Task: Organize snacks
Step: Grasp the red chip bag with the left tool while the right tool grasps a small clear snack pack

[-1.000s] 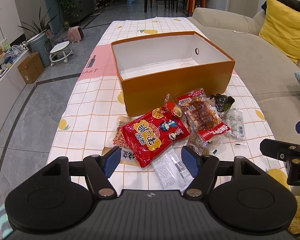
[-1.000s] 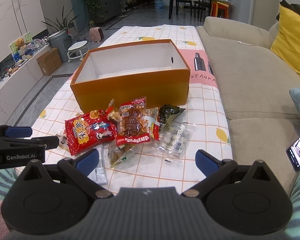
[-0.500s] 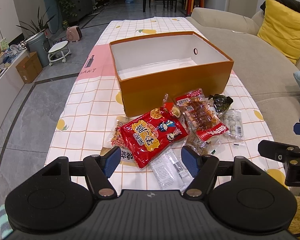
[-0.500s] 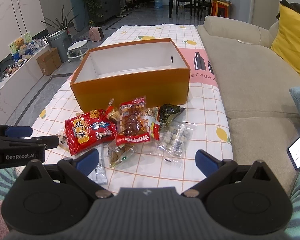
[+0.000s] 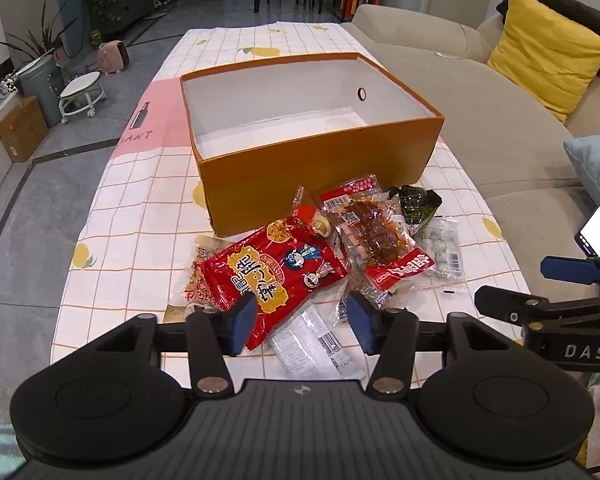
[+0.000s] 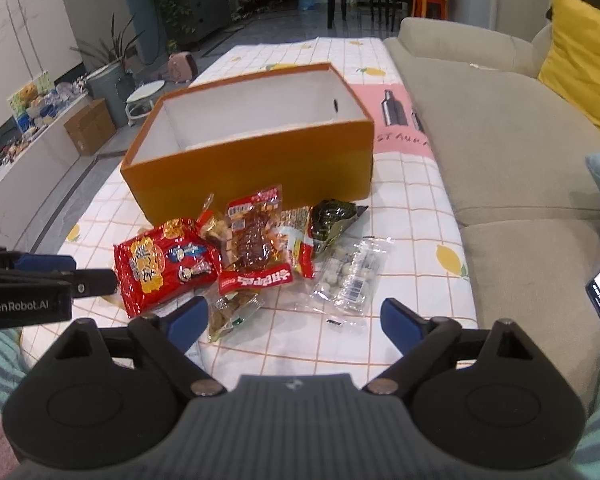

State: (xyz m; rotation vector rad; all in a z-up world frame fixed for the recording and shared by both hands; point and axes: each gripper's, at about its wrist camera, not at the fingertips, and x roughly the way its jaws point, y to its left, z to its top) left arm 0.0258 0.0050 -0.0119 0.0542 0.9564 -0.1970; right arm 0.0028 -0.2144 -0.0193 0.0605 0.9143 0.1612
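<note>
Left wrist view: my left gripper [image 5: 302, 323] fingers are closing above the red snack bag [image 5: 276, 270], nothing pinched; right gripper [image 6: 294, 318] fingers, spread, are also closing, before the orange box [image 5: 316, 168] on the bench [image 5: 140, 208].

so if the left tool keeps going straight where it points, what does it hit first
Most likely the big red snack bag: it lies between the closing fingers of the left tool, nothing gripped yet. Depth is hard to judge; the clear wrapper beneath could come first.

Counted one orange box [image 5: 316, 168] on the table, and roughly eight snack packets piled in front: one big red bag [image 5: 276, 276], one dark green pack [image 5: 416, 204], one clear pack of white candies [image 6: 352, 272].
</note>
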